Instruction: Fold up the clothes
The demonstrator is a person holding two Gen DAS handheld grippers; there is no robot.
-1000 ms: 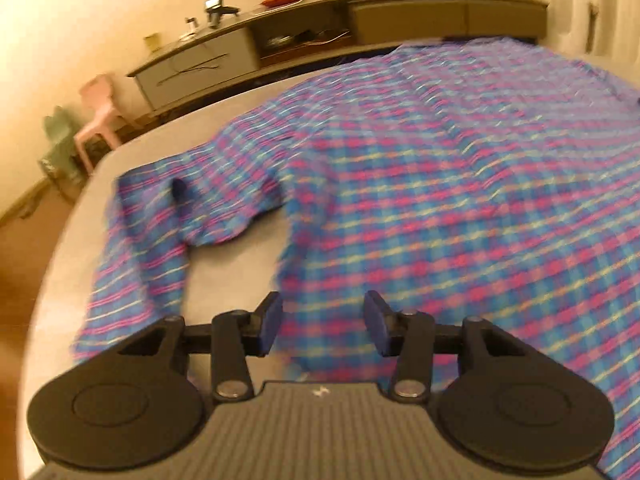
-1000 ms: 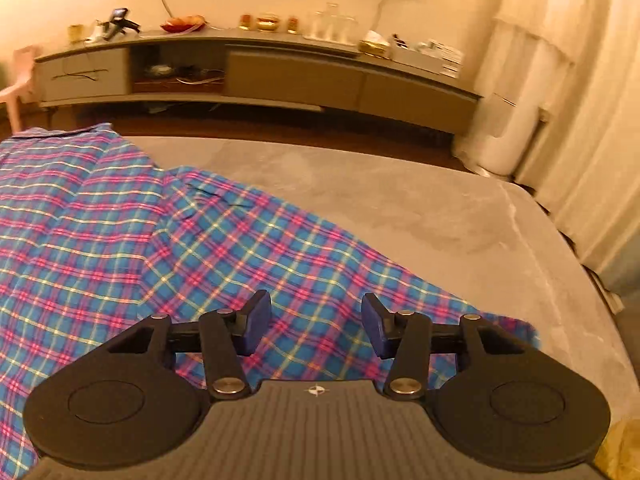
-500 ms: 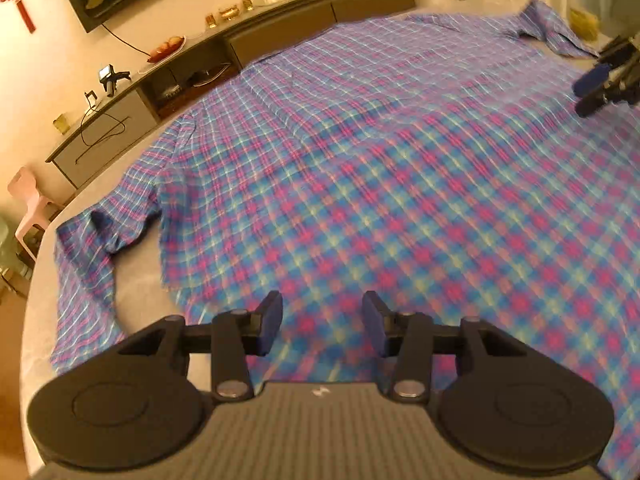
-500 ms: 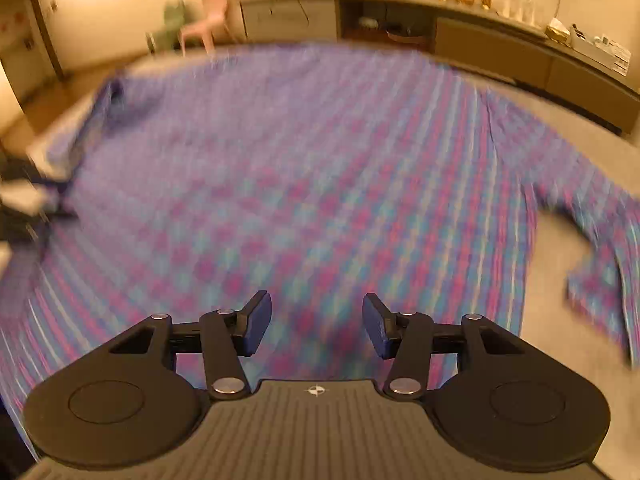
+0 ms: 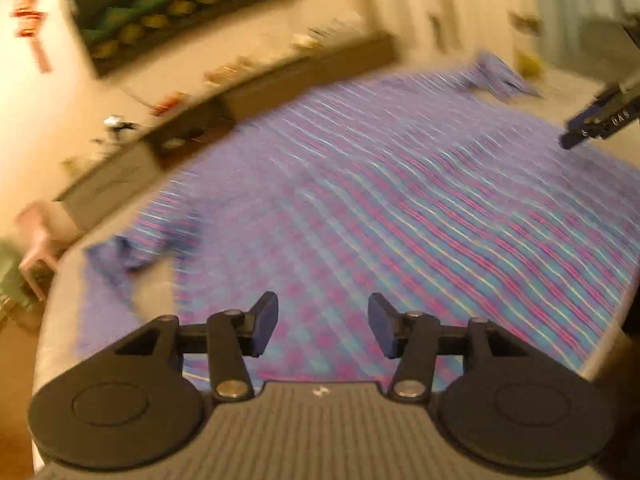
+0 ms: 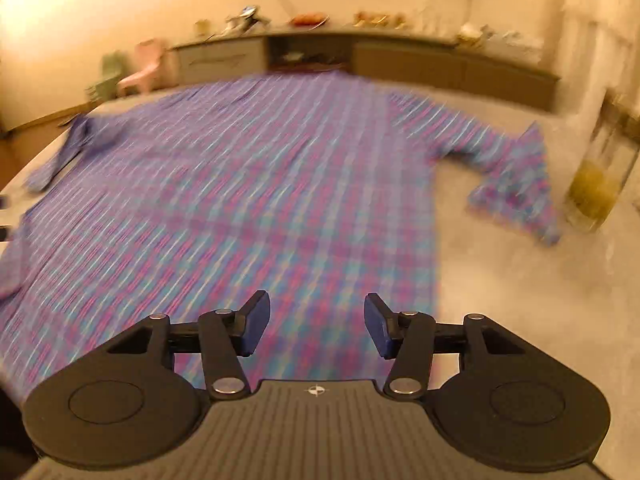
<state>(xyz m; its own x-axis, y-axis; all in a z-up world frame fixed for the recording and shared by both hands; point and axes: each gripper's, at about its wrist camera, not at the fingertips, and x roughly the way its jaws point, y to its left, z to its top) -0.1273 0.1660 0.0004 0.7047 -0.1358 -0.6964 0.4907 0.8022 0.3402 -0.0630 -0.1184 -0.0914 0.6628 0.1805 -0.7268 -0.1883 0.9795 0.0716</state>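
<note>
A blue, pink and yellow plaid shirt [image 5: 400, 208] lies spread flat on a grey table [image 6: 520, 272]; both views are motion-blurred. My left gripper [image 5: 323, 326] is open and empty above the shirt's near hem. My right gripper [image 6: 316, 324] is open and empty above the hem near the shirt's right side edge [image 6: 434, 240]. The shirt [image 6: 248, 200] fills most of the right wrist view. Its right sleeve [image 6: 508, 168] bends outward on the table. Its left sleeve [image 5: 132, 252] lies crumpled at the left. The right gripper's fingers [image 5: 600, 118] also show at the left wrist view's right edge.
A long low cabinet [image 6: 400, 60] with small items runs along the far wall. A pink chair [image 6: 146, 68] stands at the left. A yellowish glass container [image 6: 596, 184] stands past the table's right side. A framed picture [image 5: 188, 4] hangs on the wall.
Both grippers have swung and pulled back and up from the shirt, staying open. The right wrist view turned right, so the right sleeve and bare table show.
</note>
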